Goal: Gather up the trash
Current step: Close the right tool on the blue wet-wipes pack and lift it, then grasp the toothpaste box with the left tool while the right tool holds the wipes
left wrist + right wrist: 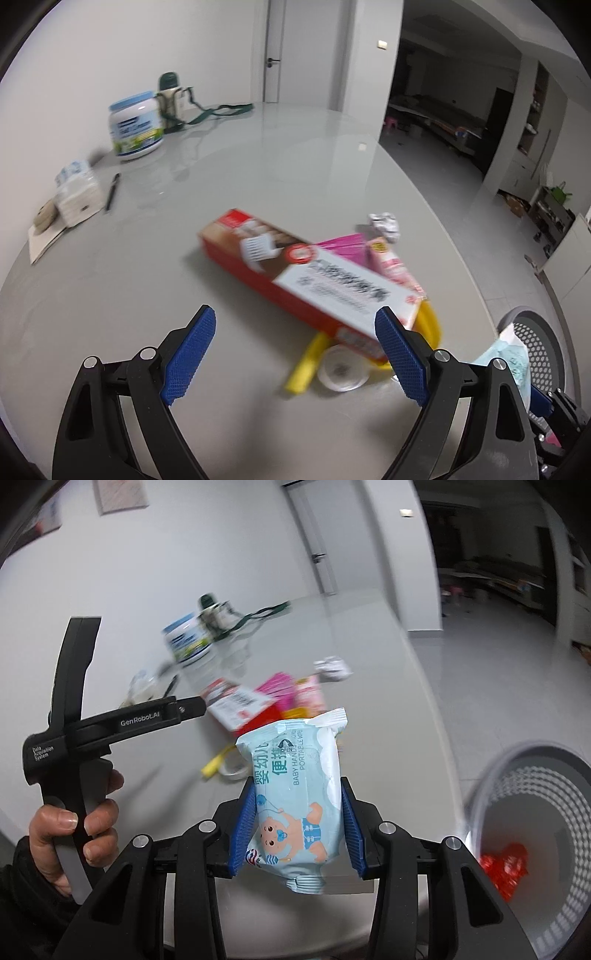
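Note:
My right gripper point(297, 788) is shut on a light blue pack of baby wipes point(295, 794), held upright above the table near its right edge. Off that edge, the grey perforated basket point(535, 775) holds a red wrapper point(504, 867). My left gripper point(295, 312) stands open just short of a long red and white box point(295, 269), nothing between its pads. Around the box lie a pink packet point(391, 262), crumpled paper point(386, 225), a yellow strip point(306, 365) and a clear round lid point(341, 371).
At the table's far left stand a white tub point(136, 125), a bottle with a green strap point(171, 99), a tissue pack point(77, 192) and a pen point(112, 192). A hand point(74, 823) grips the left tool. The basket point(543, 332) sits below the table's right edge.

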{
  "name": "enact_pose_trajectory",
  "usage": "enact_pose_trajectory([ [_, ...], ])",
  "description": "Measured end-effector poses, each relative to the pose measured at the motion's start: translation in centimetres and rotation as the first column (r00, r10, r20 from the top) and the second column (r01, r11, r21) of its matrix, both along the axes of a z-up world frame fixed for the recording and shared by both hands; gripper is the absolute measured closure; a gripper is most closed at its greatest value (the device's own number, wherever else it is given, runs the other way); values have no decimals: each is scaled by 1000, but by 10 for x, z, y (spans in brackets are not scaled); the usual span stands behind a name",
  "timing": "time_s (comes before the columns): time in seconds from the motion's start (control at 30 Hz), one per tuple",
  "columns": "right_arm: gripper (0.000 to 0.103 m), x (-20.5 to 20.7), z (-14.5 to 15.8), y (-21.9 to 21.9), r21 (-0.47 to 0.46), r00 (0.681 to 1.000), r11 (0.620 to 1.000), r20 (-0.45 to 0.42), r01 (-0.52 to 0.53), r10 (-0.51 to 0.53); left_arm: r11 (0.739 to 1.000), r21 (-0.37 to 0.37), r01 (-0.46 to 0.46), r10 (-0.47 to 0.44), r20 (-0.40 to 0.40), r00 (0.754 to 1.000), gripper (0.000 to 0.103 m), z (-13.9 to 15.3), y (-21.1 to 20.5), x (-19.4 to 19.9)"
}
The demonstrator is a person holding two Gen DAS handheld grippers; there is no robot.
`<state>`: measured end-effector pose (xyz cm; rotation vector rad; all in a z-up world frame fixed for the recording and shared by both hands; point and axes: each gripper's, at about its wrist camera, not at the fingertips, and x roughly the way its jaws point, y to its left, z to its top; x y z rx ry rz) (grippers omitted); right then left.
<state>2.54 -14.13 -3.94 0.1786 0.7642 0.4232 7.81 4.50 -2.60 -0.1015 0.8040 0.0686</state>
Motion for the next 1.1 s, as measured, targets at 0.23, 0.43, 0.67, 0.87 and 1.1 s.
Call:
enact_pose_trajectory([
  [0.23, 61, -3, -7, -42, 56, 998, 997, -18, 60, -59, 998, 43, 42, -41, -22, 999, 16, -13, -41, 13],
  [0.43, 61, -4, -10, -53, 87, 997, 994, -27, 70, -68, 996, 82, 27, -22, -53, 998, 16, -27, -49, 17],
  [0.67, 61, 0, -10, -42, 101, 998, 994, -30, 52, -49, 995, 87, -44, 48, -47, 998, 16, -28, -17, 8],
  [0.87, 61, 1, -9, -24, 92, 1000, 996, -30, 12, -10, 988, 79, -136, 140, -42, 989, 16, -27, 28, -6],
  [1.1, 61, 2, -5, 0, 73, 999, 997, -22, -36, 38, 961, 67, -268, 272, -52, 961, 16, -30, 88, -18],
])
